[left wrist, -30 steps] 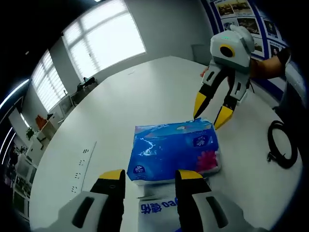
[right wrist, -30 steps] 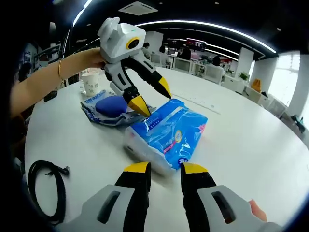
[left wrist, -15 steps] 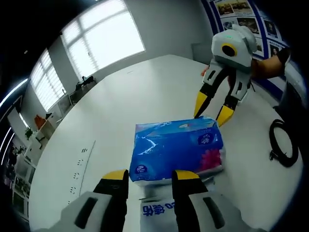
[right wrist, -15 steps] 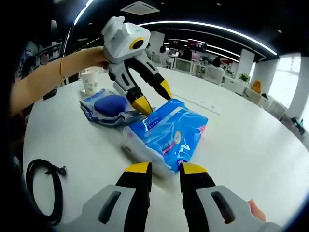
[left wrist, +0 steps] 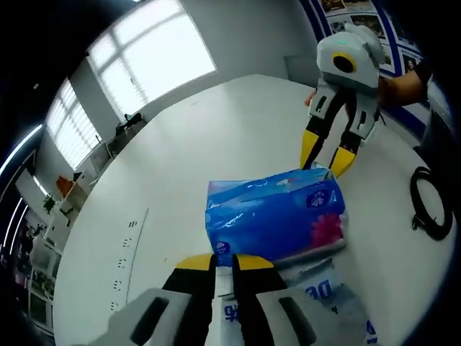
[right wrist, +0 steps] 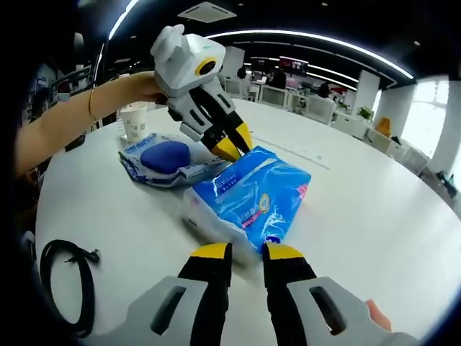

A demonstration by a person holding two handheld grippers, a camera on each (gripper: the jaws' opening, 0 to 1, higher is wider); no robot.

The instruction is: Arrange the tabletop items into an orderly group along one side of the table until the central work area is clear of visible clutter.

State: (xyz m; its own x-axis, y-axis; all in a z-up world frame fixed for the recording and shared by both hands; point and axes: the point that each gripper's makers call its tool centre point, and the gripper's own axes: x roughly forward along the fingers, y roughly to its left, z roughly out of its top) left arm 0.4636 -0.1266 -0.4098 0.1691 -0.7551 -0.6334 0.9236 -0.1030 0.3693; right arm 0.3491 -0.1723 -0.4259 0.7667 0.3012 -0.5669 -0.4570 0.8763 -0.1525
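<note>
**Operator:** Looking at the blue tissue pack, it lies flat near the middle of the white surface, one end toward each claw. I'd judge it light and soft: plastic film over paper, so it will squash under pressure and the wrap may slip.

**Partner:** Where would you take hold?

**Operator:** At the short ends, pinching the film and a bit of the bulk, not the broad top. My left claw is at the far end in the right gripper view, jaws drawn nearly together right at the pack's edge; I cannot tell whether they grip the film or only touch it. My right claw sits at the near end, jaws narrow, with the pack's corner just ahead of them.

**Partner:** And around it?

**Operator:** Just beside the pack lies a flat blue-and-white pouch, touching or nearly touching it. Behind that stands a paper cup. A coiled black cable lies well apart, near the surface's edge. All of it has yet to be grouped to one side, so I judge the tidying is at an early stage.
</note>
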